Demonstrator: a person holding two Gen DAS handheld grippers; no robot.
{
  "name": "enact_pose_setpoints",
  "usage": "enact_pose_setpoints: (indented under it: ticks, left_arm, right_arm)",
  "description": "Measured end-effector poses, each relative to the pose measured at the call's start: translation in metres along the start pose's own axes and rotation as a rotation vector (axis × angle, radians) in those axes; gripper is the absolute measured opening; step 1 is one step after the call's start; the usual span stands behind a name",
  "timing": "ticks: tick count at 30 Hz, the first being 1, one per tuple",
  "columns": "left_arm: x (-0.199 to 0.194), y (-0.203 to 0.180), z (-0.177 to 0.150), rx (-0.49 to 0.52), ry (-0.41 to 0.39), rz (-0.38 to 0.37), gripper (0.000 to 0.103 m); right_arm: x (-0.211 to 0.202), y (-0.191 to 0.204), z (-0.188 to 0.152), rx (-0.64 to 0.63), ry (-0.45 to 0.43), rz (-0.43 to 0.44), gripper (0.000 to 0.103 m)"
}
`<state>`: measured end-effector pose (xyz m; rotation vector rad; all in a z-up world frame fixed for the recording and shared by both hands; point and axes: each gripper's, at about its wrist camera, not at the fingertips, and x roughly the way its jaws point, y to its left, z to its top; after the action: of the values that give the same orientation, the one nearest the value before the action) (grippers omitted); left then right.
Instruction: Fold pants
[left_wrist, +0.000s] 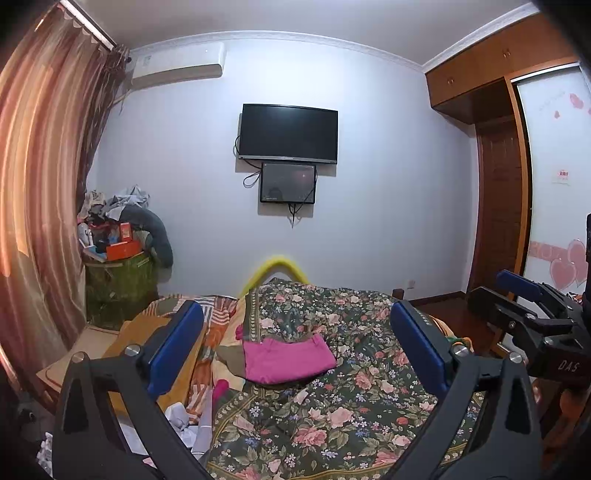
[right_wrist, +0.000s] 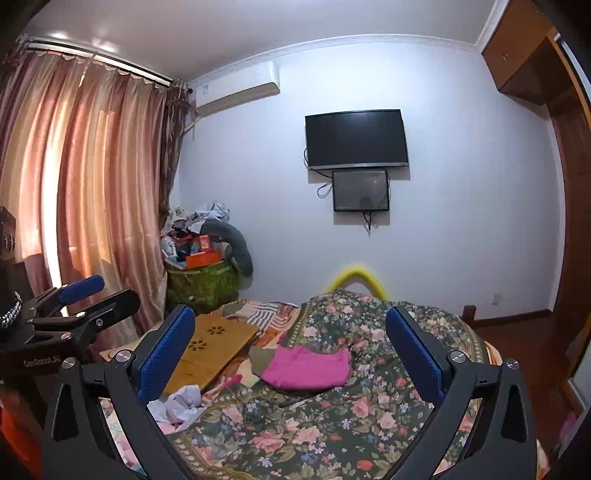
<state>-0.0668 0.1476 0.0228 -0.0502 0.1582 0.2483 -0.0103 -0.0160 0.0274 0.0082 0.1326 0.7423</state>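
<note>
Folded pink pants (left_wrist: 288, 360) lie on a floral bedspread (left_wrist: 362, 398), beyond both empty, wide-open grippers: left gripper (left_wrist: 295, 347), right gripper (right_wrist: 291, 350).

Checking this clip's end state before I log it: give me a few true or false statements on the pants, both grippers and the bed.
1. The pink pants lie folded on the floral bedspread. True.
2. The left gripper is shut on the pants. False: its jaws stand wide apart, nothing between them.
3. The right gripper is open and empty. True.
4. The wall TV is showing a bright picture. False: its screen is dark.
5. A wooden lap tray lies left of the pants. True.
</note>
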Motion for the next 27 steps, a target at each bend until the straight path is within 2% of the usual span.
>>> enact_pose_setpoints:
  ticks: [27]
  left_arm:
    - [0.0052, -0.0050, -0.0096, 0.006, 0.017, -0.024, 0.103]
  right_arm:
    - [-0.0007, 0.0020, -0.0063, 0.008, 0.054, 0.002, 0.103]
